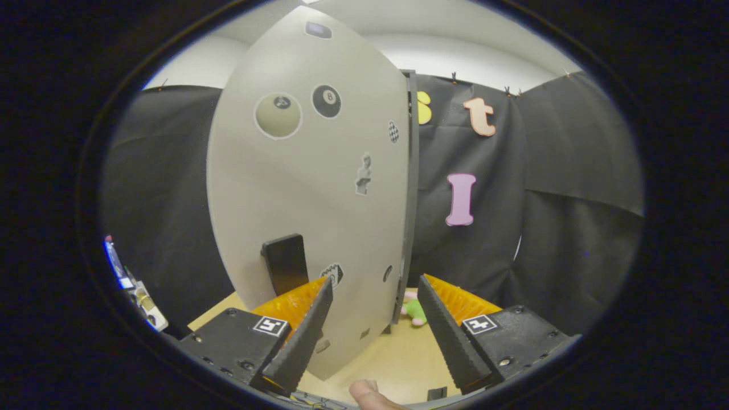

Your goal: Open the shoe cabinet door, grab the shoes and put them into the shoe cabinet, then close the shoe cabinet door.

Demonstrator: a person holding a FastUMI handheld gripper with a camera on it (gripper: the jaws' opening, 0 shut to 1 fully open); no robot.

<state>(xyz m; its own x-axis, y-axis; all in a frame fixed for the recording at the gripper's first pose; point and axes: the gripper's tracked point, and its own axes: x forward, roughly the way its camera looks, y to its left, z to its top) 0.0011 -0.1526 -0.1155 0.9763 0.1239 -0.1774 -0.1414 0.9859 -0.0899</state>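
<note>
Gripper (376,293) fingers spread apart, holding nothing. Shoe cabinet door (307,188) stands just ahead on the wooden table (393,359), its edge lying between the fingers, black handle (285,263) near the left finger. Small green toy (414,310) sits behind the door.

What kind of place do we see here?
Probably a staged recording booth, not a home: black cloth wall, pale wooden tabletop, grey sticker-covered cabinet door standing open before the open gripper.
</note>
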